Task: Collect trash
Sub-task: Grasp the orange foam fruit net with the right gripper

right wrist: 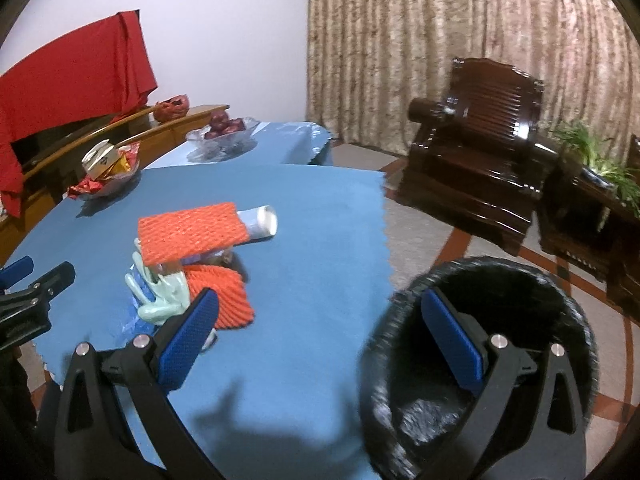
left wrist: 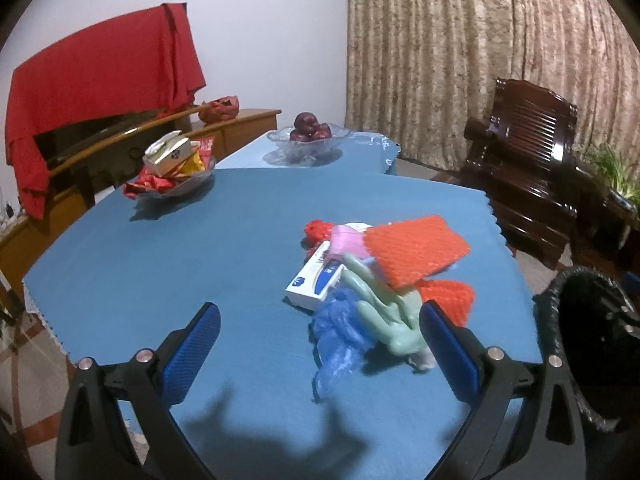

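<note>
A heap of trash lies on the blue table (left wrist: 160, 264): an orange foam net (left wrist: 416, 248), a second orange net (left wrist: 448, 296), a white and blue box (left wrist: 316, 280), a pale green glove (left wrist: 384, 312), a crumpled blue bag (left wrist: 340, 340) and a red scrap (left wrist: 318, 230). My left gripper (left wrist: 320, 320) is open and empty just before the heap. In the right wrist view the heap shows the orange net (right wrist: 192, 236), the glove (right wrist: 164, 300) and a silver tube (right wrist: 260, 222). My right gripper (right wrist: 320, 312) is open and empty, above the table's right edge, one finger over the black-lined bin (right wrist: 520, 280).
A glass bowl of snacks (left wrist: 176, 176) and a glass bowl of dark fruit (left wrist: 308, 136) stand at the table's far side. A dark wooden armchair (left wrist: 524, 164) stands to the right, a sideboard with red cloth (left wrist: 100, 92) to the left. The bin also shows in the left wrist view (left wrist: 592, 340).
</note>
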Demonstrator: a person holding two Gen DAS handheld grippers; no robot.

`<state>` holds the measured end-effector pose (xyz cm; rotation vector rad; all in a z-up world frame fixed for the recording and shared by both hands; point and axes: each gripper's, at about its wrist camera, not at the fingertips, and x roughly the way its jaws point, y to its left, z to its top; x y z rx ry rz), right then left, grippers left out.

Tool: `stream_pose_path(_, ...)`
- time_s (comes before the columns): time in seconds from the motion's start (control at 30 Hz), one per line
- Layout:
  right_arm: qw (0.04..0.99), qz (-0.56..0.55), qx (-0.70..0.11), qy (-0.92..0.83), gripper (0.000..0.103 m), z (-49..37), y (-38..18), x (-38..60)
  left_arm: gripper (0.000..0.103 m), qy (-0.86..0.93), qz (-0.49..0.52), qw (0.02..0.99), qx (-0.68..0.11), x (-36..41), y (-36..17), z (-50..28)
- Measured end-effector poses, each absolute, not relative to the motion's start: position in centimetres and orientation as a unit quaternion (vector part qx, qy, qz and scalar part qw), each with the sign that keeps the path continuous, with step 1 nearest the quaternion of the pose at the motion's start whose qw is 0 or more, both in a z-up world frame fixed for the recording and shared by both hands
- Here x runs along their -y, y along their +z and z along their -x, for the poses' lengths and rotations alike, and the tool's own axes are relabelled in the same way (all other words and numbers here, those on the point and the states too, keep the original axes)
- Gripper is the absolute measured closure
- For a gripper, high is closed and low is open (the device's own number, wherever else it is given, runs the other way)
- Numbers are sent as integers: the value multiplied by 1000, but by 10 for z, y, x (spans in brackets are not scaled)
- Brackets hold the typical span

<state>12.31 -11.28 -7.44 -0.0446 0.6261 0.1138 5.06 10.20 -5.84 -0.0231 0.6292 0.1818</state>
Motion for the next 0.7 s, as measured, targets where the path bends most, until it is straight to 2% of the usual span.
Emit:
stream_pose_path(0.37,937,47,-328,113,6,-208,-85,56,9,112,2,945,-306,-128,-71,-105)
stream_pose_path(0.7,915,61,-368,155,7,-251,-111,19,11,130,7,941,-312,-151,-80,-136)
